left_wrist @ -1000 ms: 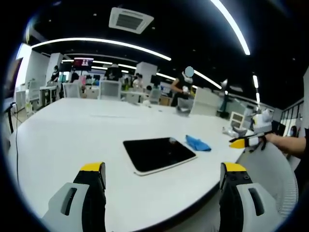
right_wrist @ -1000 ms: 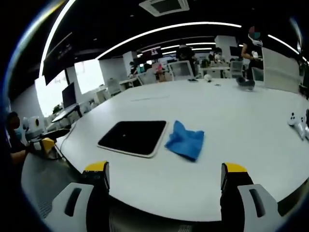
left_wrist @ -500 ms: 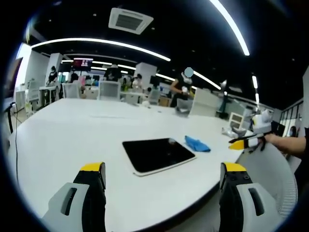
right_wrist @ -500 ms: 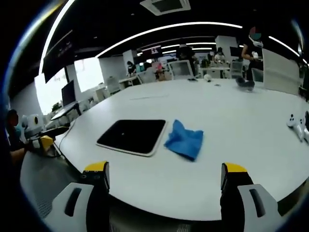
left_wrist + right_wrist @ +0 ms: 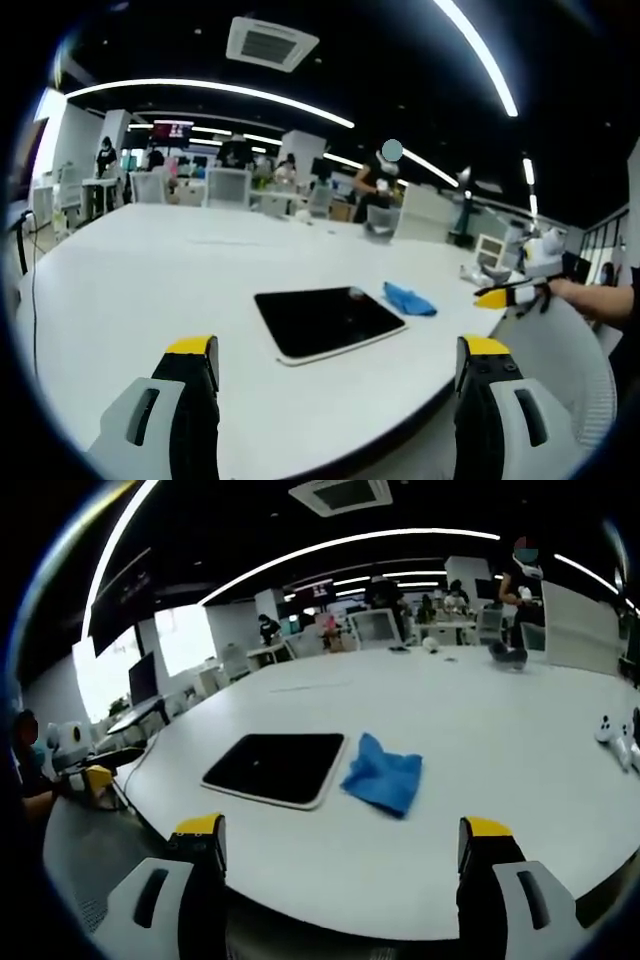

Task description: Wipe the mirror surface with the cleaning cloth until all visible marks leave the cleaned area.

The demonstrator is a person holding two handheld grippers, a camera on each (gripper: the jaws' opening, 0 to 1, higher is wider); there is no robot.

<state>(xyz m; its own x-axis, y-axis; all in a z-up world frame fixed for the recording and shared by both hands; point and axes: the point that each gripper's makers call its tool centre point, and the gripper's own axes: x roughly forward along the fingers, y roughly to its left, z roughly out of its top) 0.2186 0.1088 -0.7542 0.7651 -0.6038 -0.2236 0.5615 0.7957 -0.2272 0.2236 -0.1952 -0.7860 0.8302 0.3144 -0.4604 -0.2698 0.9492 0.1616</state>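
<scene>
A dark rectangular mirror with a pale rim [image 5: 328,320] [image 5: 277,766] lies flat on the white table [image 5: 130,290] [image 5: 480,740]. Right beside it rests a crumpled blue cleaning cloth [image 5: 410,297] [image 5: 384,777], touching or nearly touching the mirror's edge. My left gripper [image 5: 335,375] hovers open over the table's near edge, well short of the mirror, with nothing between its jaws. My right gripper [image 5: 340,858] is open too, back from the table edge, facing the cloth and mirror. The right gripper [image 5: 510,294] also appears at the right of the left gripper view, held by a hand.
A white controller-like object [image 5: 612,735] sits on the table at the right. A small dark item [image 5: 508,652] lies at the table's far side. Chairs, desks and people stand behind the table. A cable [image 5: 30,290] hangs off its left edge.
Nothing has moved among the objects; only slight camera drift shows in both views.
</scene>
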